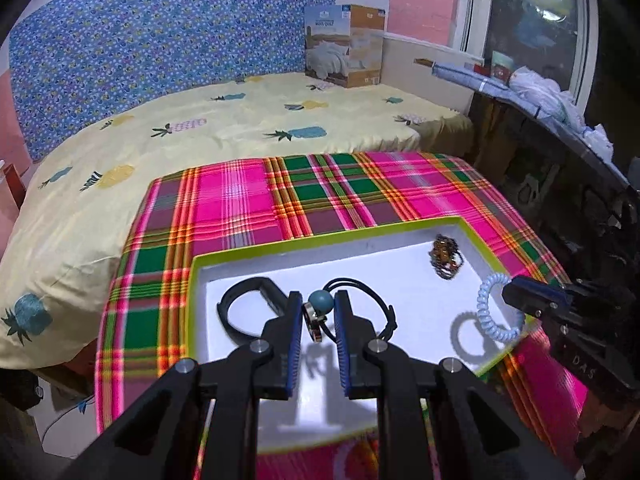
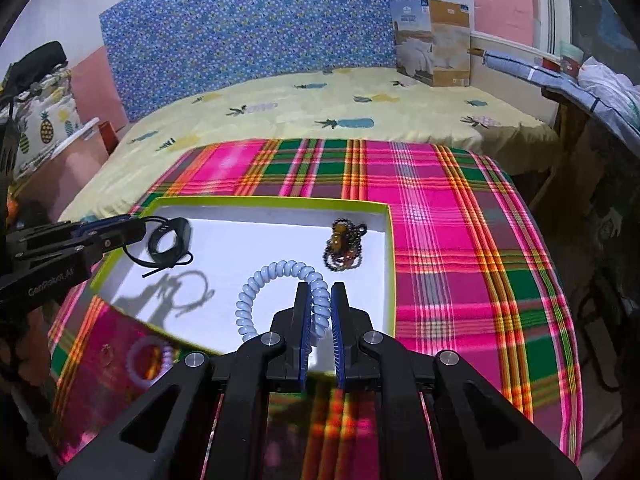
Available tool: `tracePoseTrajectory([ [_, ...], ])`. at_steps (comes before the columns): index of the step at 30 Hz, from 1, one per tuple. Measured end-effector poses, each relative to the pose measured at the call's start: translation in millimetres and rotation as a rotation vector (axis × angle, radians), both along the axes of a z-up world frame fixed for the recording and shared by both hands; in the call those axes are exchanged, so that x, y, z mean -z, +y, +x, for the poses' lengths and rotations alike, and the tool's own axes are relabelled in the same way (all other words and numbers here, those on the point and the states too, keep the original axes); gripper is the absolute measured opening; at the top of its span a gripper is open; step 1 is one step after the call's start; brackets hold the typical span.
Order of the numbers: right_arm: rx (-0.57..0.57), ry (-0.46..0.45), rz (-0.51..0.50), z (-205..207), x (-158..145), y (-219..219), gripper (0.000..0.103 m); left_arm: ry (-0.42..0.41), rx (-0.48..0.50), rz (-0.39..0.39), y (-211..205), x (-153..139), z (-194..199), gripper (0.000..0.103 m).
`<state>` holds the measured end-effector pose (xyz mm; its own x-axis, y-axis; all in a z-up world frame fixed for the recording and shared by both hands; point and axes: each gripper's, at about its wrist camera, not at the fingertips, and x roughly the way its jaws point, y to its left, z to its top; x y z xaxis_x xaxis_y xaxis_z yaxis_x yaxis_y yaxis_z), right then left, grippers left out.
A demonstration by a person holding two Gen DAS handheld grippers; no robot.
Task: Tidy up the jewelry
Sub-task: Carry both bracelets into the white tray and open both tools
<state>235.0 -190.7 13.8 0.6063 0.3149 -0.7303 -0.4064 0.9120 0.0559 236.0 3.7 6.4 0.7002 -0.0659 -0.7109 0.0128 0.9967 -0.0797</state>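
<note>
The jaws of the left gripper (image 1: 318, 312) are narrowed onto a black cord necklace (image 1: 356, 304) with a blue bead (image 1: 321, 301) and a metal ring, held above the white floor of a green-rimmed tray (image 1: 192, 276). The jaws of the right gripper (image 2: 320, 300) are nearly closed, pinching a pale blue spiral bracelet (image 2: 276, 288) over the tray's near edge. A brown beaded bracelet (image 2: 344, 246) lies in the tray's far right corner, and a black band (image 2: 168, 240) lies at its left side. The tray rests on a desk covered with a pink plaid cloth (image 2: 440, 220), beside a bed (image 2: 320, 112) with a pineapple-print sheet.
</note>
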Motion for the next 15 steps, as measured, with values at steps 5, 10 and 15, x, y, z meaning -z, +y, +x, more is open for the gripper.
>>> tracePoseTrajectory([
  [5, 0.001, 0.031, -0.028, 16.0, 15.0, 4.7, 0.01, 0.03, 0.002, 0.0, -3.0, 12.6, 24.0, 0.017],
  [10, 0.006, 0.05, -0.052, 28.1, 24.6, 6.9, 0.01, 0.06, 0.004, 0.014, -4.7, 24.4, 40.4, 0.017],
  [15, 0.011, 0.066, -0.074, 36.5, 31.8, 9.1, 0.01, 0.087, -0.004, 0.023, -4.4, 35.0, 51.4, 0.017],
])
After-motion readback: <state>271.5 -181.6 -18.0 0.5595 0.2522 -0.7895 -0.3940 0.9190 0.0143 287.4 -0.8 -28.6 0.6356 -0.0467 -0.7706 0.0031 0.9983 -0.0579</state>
